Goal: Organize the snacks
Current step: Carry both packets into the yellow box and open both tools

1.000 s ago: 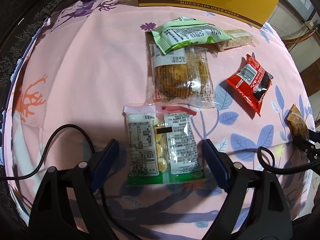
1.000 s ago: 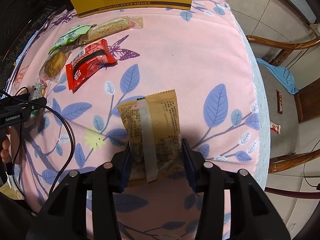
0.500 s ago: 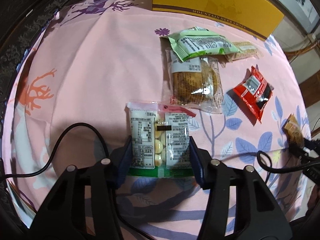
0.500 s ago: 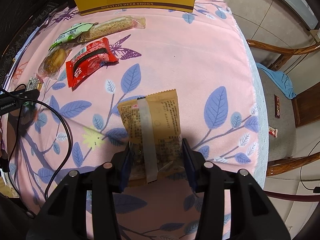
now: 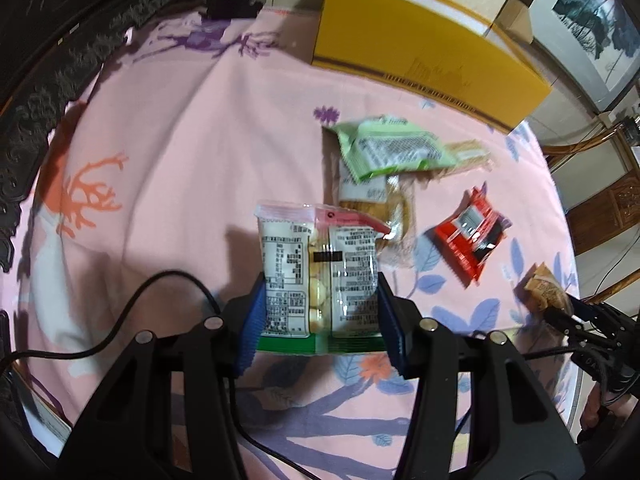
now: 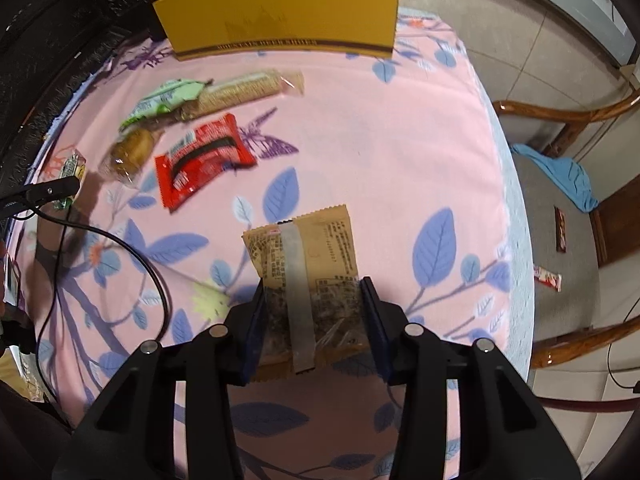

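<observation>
Over the counter point(image 5: 168, 152), spread with a pink leaf-print cloth, both grippers are pinching snack packets. The left gripper point(image 5: 320, 320) is clamping a clear packet point(image 5: 318, 276) of pale round sweets by its lower sides; its jaws have just been closing, and the packet is sitting between the blue pads, which are pressing on its edges. The right gripper point(image 6: 313, 322) is gripping a tan packet point(image 6: 304, 276) with a grey strip down its back, pads tight against both sides, above the counter's right part. Toward the far edge a yellow box point(image 5: 424, 52) is standing, open side turned away. Before it a green packet point(image 5: 384, 148) is lying partly over a clear-wrapped cake point(image 5: 384, 208) and touching a long cracker bar point(image 6: 244, 90). Just beside those, nearer the right edge, a red packet point(image 5: 470, 236) is lying alone. Off the counter's right edge a chair point(image 6: 560, 208) is holding a blue cloth point(image 6: 560, 172) and two small wrapped snacks point(image 6: 548, 278). A black cable point(image 6: 132, 256) is trailing across the cloth near the left edge.
</observation>
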Demonstrator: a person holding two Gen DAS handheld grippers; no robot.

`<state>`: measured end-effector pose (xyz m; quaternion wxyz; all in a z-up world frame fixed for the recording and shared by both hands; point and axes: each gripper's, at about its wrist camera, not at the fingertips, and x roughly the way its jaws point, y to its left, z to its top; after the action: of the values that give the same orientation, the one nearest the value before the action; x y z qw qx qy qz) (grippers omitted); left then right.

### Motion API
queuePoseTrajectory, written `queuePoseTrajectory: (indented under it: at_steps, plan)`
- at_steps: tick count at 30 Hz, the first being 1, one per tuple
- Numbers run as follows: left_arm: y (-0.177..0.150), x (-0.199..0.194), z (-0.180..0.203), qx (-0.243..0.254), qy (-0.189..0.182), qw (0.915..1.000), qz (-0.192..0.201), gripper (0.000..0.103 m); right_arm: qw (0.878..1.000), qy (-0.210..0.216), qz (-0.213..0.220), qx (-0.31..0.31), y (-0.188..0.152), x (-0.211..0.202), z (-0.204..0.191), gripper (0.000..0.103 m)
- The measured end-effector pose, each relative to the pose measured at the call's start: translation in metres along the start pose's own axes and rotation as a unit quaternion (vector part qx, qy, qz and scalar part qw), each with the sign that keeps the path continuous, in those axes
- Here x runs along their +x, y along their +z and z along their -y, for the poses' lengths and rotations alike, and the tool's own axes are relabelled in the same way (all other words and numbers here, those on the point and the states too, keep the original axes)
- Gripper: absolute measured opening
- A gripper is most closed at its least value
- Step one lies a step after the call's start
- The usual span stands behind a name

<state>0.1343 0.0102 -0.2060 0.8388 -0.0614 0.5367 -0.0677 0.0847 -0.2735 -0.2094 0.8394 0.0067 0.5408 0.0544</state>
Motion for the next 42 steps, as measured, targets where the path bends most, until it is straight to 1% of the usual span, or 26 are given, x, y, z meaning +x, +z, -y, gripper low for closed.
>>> queuePoseTrajectory:
  at_steps: [2, 4, 6, 7, 9, 12, 13, 14, 15, 17, 20, 23, 26, 29, 32, 36, 38, 42]
  plan:
    - [0.003, -0.003, -0.001, -0.002, -0.004, 1.0, 0.003, 0.052, 1.0, 0.002, -0.01, -0.01, 0.001, 0.006, -0.001, 0.044]
    - [0.004, -0.003, -0.001, -0.003, -0.005, 1.0, 0.003, 0.052, 0.999, 0.014, -0.036, -0.004, -0.001, 0.017, 0.001, 0.045]
    - [0.002, -0.001, -0.001, -0.005, -0.006, 1.0, -0.001, 0.052, 0.999, 0.015, -0.041, 0.005, 0.0, 0.021, 0.002, 0.048]
    - [0.002, 0.001, 0.0, -0.004, -0.006, 1.0, -0.004, 0.052, 0.999, 0.012, -0.042, 0.002, 0.003, 0.022, 0.001, 0.049]
    - [-0.001, 0.002, -0.001, -0.005, -0.006, 1.0, -0.006, 0.052, 0.999, -0.001, -0.038, -0.009, 0.008, 0.022, -0.002, 0.057]
    - [-0.003, 0.002, -0.003, -0.006, -0.007, 0.9999, -0.006, 0.052, 0.999, -0.011, -0.046, -0.018, 0.013, 0.03, -0.005, 0.057]
    - [-0.002, 0.002, -0.003, -0.006, -0.007, 0.9999, -0.005, 0.052, 0.999, -0.016, -0.045, -0.018, 0.014, 0.031, -0.006, 0.055]
    - [-0.002, 0.001, -0.003, -0.007, -0.007, 0.9999, -0.004, 0.052, 0.999, -0.018, -0.044, -0.022, 0.015, 0.031, -0.007, 0.049]
    - [-0.002, 0.0, -0.004, -0.009, -0.007, 0.9999, -0.002, 0.052, 0.999, -0.017, -0.044, -0.024, 0.015, 0.031, -0.007, 0.046]
    - [-0.001, -0.002, -0.005, -0.012, -0.007, 0.9999, 0.0, 0.052, 0.999, -0.012, -0.041, -0.026, 0.016, 0.027, -0.007, 0.043]
    - [0.003, -0.007, -0.006, -0.013, -0.008, 0.9999, 0.006, 0.052, 0.999, -0.011, -0.027, -0.032, 0.016, 0.016, -0.007, 0.042]
    - [0.01, -0.015, -0.005, -0.013, -0.013, 0.9997, 0.016, 0.052, 1.0, -0.009, -0.002, -0.023, 0.024, -0.001, -0.006, 0.042]
    - [0.024, -0.028, -0.001, -0.005, -0.019, 0.9991, 0.036, 0.052, 0.999, -0.007, 0.037, -0.018, 0.042, -0.021, -0.002, 0.042]
    - [0.046, -0.042, 0.008, 0.011, -0.028, 0.9977, 0.061, 0.052, 0.996, -0.004, 0.083, -0.015, 0.067, -0.041, -0.001, 0.042]
    - [0.072, -0.056, 0.021, 0.029, -0.038, 0.9948, 0.09, 0.052, 0.991, -0.001, 0.135, -0.017, 0.1, -0.061, 0.003, 0.042]
    - [0.112, -0.068, 0.039, 0.05, -0.051, 0.9894, 0.127, 0.052, 0.979, 0.002, 0.202, -0.019, 0.146, -0.085, 0.004, 0.042]
    - [0.134, -0.073, 0.049, 0.058, -0.058, 0.9861, 0.145, 0.052, 0.973, 0.002, 0.23, -0.02, 0.17, -0.094, 0.004, 0.042]
    - [0.181, -0.082, 0.07, 0.068, -0.071, 0.9799, 0.173, 0.052, 0.964, 0.006, 0.266, -0.016, 0.209, -0.106, 0.008, 0.042]
